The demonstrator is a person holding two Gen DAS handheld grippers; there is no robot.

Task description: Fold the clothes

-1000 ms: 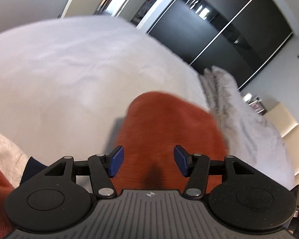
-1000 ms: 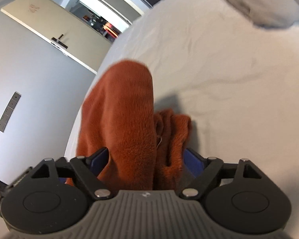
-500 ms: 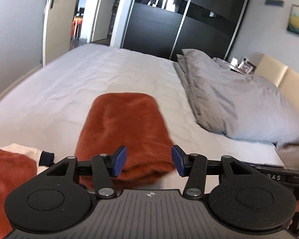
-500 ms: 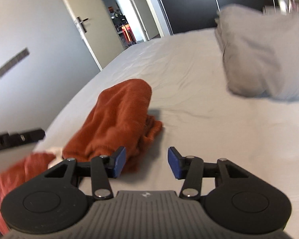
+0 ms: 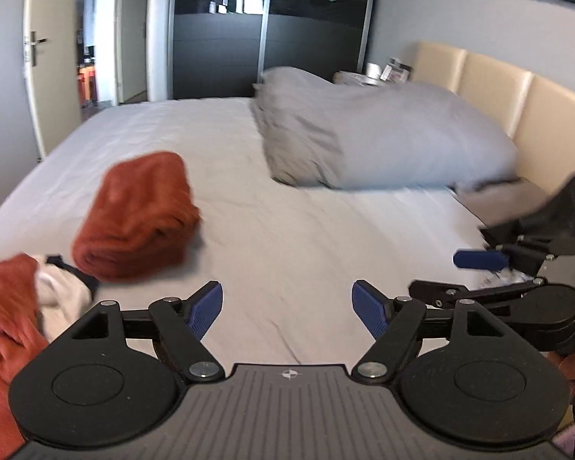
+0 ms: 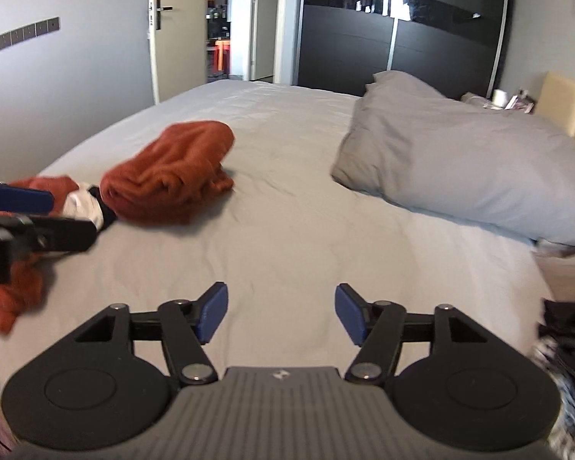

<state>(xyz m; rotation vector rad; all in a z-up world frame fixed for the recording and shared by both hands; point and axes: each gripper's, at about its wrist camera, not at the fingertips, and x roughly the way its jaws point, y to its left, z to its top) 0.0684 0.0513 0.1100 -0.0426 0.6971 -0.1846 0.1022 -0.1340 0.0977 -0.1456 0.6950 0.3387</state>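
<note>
Two grippers are held above the near part of the bed: the left gripper and the right gripper are both seen with blue pads spread and still widening, and only bare sheet is seen between the jaws of each. To the far left of both, the folded rust-coloured garment is laid on the white sheet, clear of either gripper. Just beside its near left end, a loose heap of clothes in rust, white and dark fabric is seen, partly cut off by the frame edge and, in the right wrist view, partly covered by the left gripper's arm. Nothing is placed between the grippers and the folded garment. A grey pillow is set at the far right of the bed, against a cream padded headboard. Dark fabric at the near right edge is blurred and cannot be made out. The left wrist view is smeared by motion. Beyond the bed, a dark sliding wardrobe, an open door and grey walls are shown.
</note>
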